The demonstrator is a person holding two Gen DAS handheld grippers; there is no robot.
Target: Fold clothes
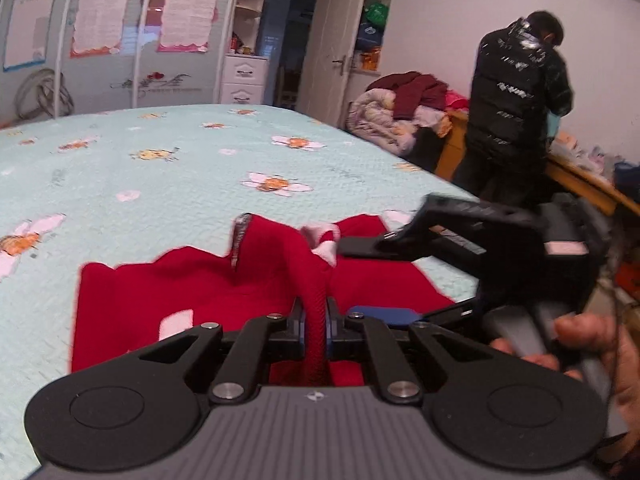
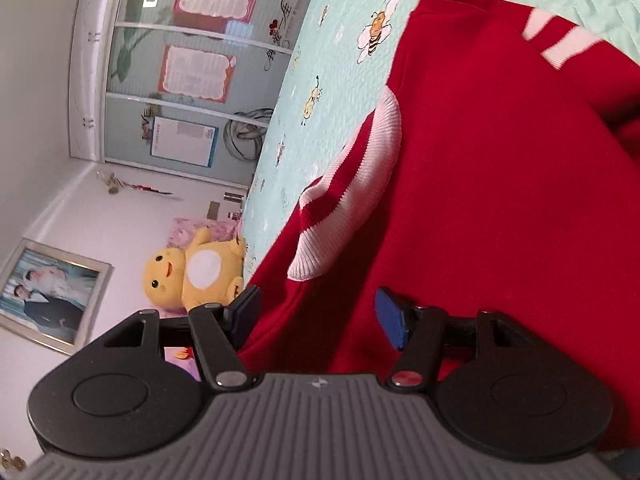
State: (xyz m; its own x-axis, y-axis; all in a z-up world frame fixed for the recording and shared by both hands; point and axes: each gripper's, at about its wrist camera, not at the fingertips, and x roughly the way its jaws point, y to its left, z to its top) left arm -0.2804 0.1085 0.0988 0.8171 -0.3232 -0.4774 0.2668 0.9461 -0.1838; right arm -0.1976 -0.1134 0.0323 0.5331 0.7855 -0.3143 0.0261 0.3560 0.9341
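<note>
A red sweater with white ribbed stripes lies spread on a bed covered by a pale green bedspread printed with bees and flowers. The left tongs are clamped on a raised fold of the red knit, which stands up in a narrow ridge between the two blue pads and runs forward to a peak near the sweater's zip edge. In the left wrist view the right tongs reach in from the right side, low over the sweater, with a hand wrapped around their grey handle. The right wrist view is rolled sideways: there the right tongs stand apart, with red cloth filling the gap between the blue pads but neither pad pressing on it. Just ahead of them lies a red-and-white striped cuff on the body of the sweater. Beyond the bed a person in a shiny black jacket stands turned away at a wooden table, beside a heap of clothes. A yellow plush toy sits by the wall near a framed photograph.
</note>
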